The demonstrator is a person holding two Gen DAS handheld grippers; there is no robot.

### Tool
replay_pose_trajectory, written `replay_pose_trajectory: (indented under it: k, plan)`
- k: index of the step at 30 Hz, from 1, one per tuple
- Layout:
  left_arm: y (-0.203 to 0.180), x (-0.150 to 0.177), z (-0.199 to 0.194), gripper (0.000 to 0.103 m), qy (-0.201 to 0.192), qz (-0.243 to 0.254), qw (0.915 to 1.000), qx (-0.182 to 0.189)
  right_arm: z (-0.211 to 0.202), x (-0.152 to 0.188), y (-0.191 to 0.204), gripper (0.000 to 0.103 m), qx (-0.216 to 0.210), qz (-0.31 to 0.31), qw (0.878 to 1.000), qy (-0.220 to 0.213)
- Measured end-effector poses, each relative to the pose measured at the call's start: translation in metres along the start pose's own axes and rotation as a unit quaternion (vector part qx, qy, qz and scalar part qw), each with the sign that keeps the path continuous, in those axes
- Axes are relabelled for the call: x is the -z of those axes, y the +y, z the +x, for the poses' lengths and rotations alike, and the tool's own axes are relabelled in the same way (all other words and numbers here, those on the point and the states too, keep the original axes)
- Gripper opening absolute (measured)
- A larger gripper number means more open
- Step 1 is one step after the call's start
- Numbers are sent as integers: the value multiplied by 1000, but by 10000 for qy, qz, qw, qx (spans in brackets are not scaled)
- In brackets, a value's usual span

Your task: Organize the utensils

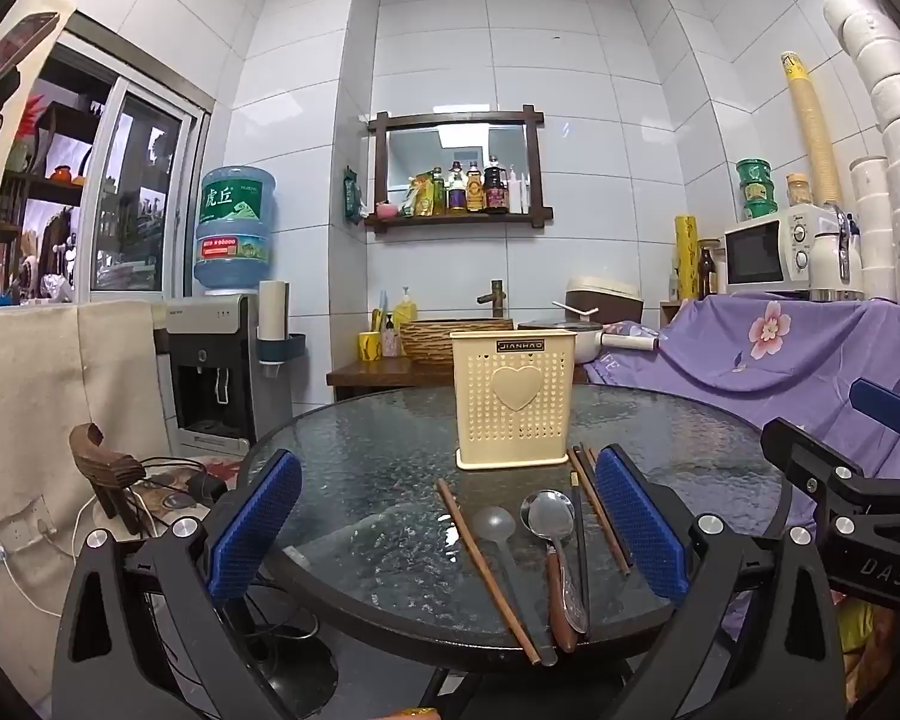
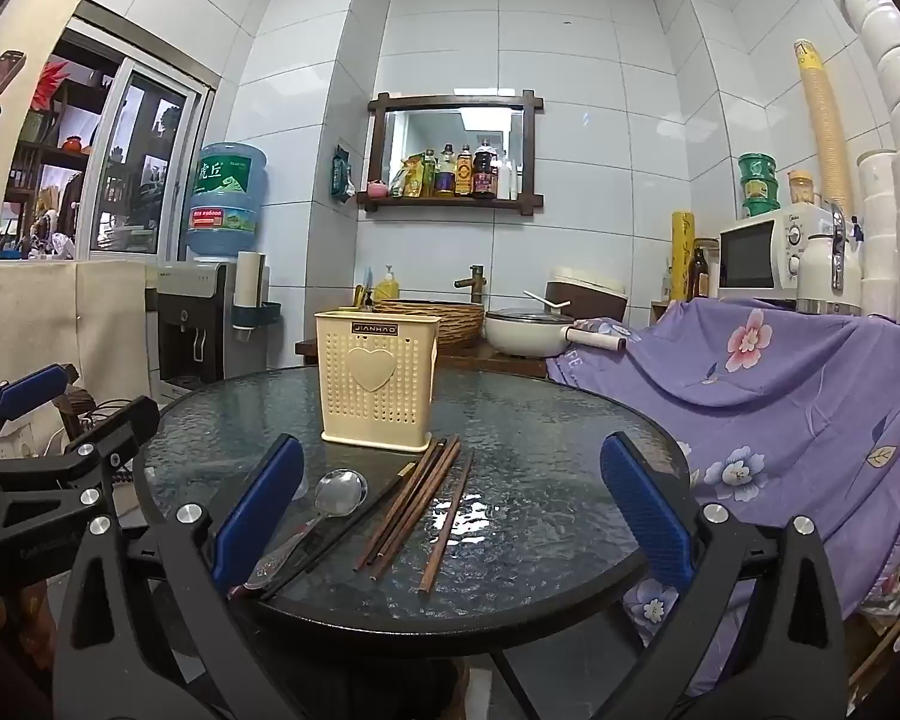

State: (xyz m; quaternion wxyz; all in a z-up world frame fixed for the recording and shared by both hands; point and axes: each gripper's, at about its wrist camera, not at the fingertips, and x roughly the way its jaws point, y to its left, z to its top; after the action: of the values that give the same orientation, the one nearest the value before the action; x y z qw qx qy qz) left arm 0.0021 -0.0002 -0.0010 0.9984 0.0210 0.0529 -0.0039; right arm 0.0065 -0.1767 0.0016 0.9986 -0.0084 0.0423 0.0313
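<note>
Both your grippers, left gripper (image 1: 447, 531) and right gripper (image 2: 450, 510), stand wide apart and empty, so you have not started. On the glass table (image 2: 540, 480) just beyond lie two spoons, one metal spoon (image 1: 550, 517) and one clear spoon (image 1: 494, 525), and roughly six chopsticks (image 2: 414, 501). Behind them the cream holder (image 2: 378, 381) stands upright, nothing visible in it.

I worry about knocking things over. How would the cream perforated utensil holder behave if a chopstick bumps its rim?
The utensil holder looks like thin perforated plastic and appears empty, so probably light. It stands tall on a narrow base, so it may tip. On the glass table it might also slide easily.
</note>
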Motion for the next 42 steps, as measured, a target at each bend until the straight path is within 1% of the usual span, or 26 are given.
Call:
replay_pose_trajectory:
  k: [2, 3, 4, 5, 13, 18, 20, 42]
  plan:
    - [0, -1, -1, 97, -36, -9, 10000, -19, -1, 0, 0, 98, -6, -10, 10000, 2]
    - [0, -2, 4, 97, 51, -1, 10000, -4, -2, 0, 0, 98, -1, -18, 10000, -6]
    - [-4, 0, 0, 97, -72, 9, 10000, -27, -3, 0, 0, 98, 1, -21, 10000, -9]
    - [-4, 0, 1, 97, -75, 2, 10000, -29, 1, 0, 0, 98, -10, -7, 10000, 84]
    - [-6, 1, 1, 97, -57, -33, 10000, -19, 1, 0, -2, 98, -8, -8, 10000, 86]
    - [2, -1, -3, 97, -76, -25, 10000, -11, -1, -1, -7, 98, -21, -15, 9999, 113]
    - [2, -1, -3, 97, -92, -30, 9999, -26, 2, -1, 0, 98, -8, -16, 9999, 124]
    - [3, -6, 0, 97, -66, -28, 10000, -29, 3, 2, 0, 98, 49, -9, 9999, 123]
